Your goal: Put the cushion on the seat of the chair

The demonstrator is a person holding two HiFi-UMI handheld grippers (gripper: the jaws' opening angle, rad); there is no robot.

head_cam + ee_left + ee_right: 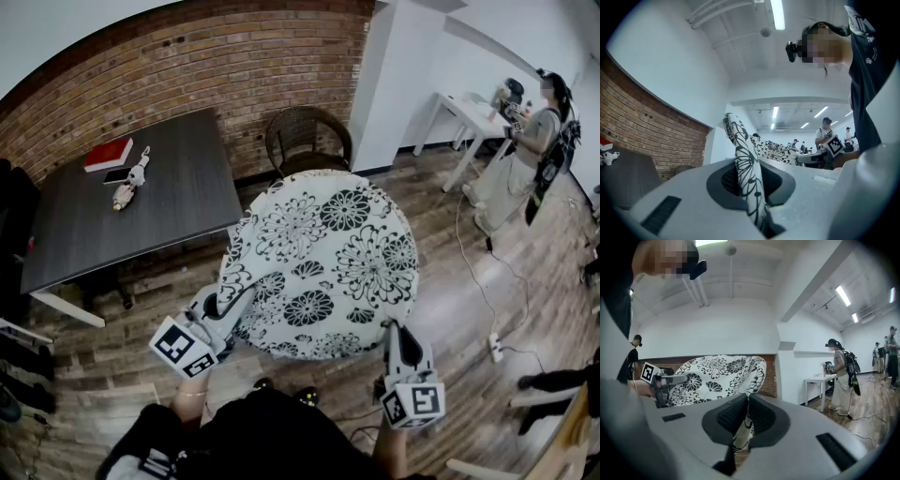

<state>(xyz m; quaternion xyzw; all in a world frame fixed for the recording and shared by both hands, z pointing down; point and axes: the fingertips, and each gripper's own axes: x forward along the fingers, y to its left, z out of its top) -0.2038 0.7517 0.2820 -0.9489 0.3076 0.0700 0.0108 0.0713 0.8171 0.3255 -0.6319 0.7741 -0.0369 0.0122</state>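
**Black top, pale grey tools**

The person wore a black top (272, 436) and a thin bracelet (192, 394) at the left wrist, with a small black camera (791, 50) mounted at the head. The left gripper (228, 302) and the right gripper (394, 330) had smooth light-grey shells. Dark meshed pads (727, 417) lined their jaws, and each carried a cube (183, 349) of black-and-white square markers at its back end.

The cushion (319, 267) is white with black flower prints, the table (178, 206) dark grey, the book (109, 155) red, the wicker chair (302, 141) dark brown, the brick wall (234, 66) reddish-brown, the plank floor (450, 281) grey-brown.
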